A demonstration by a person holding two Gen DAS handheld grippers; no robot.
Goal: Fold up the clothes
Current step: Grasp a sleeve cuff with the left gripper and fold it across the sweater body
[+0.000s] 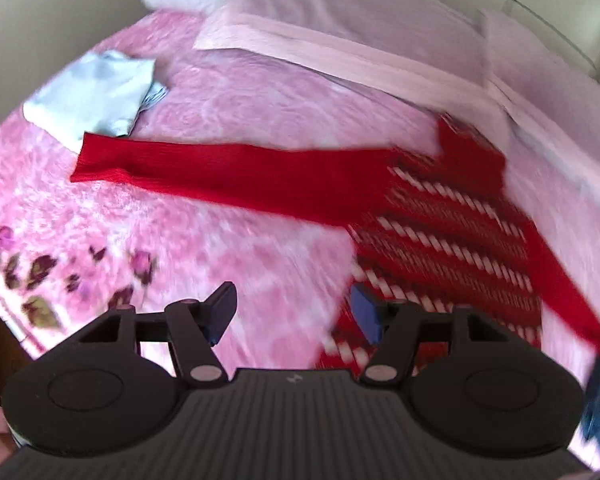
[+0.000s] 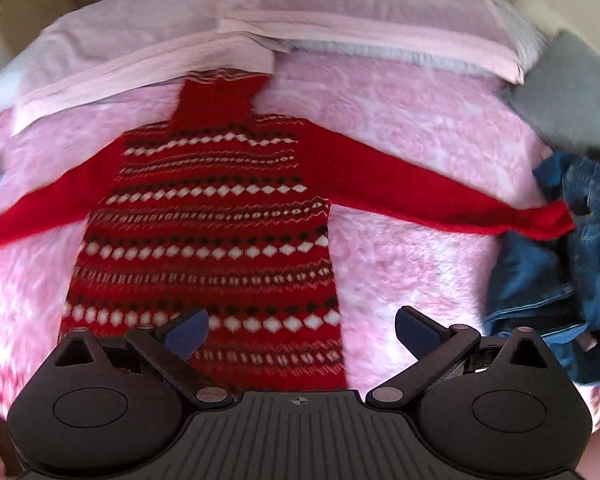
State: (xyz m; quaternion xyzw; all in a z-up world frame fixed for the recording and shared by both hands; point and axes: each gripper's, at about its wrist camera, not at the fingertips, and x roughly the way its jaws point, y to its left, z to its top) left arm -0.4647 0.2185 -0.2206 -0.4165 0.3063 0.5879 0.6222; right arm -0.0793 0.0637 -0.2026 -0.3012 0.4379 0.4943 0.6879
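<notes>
A red knitted sweater [image 2: 220, 232] with white and dark patterned bands lies flat on the pink bed cover [image 2: 420, 140], collar toward the pillows, both sleeves spread out sideways. In the left wrist view the sweater [image 1: 440, 232] lies to the right, its long left sleeve stretching across the bed. My left gripper [image 1: 292, 312] is open and empty, hovering above the sweater's lower left hem. My right gripper [image 2: 302, 332] is open and empty, hovering above the sweater's lower right hem.
A folded pale blue garment [image 1: 96, 96] lies at the far left beside the sleeve end. A heap of blue denim clothes [image 2: 568, 264] lies at the right, under the right sleeve's cuff. Pink pillows [image 2: 340, 12] line the head of the bed.
</notes>
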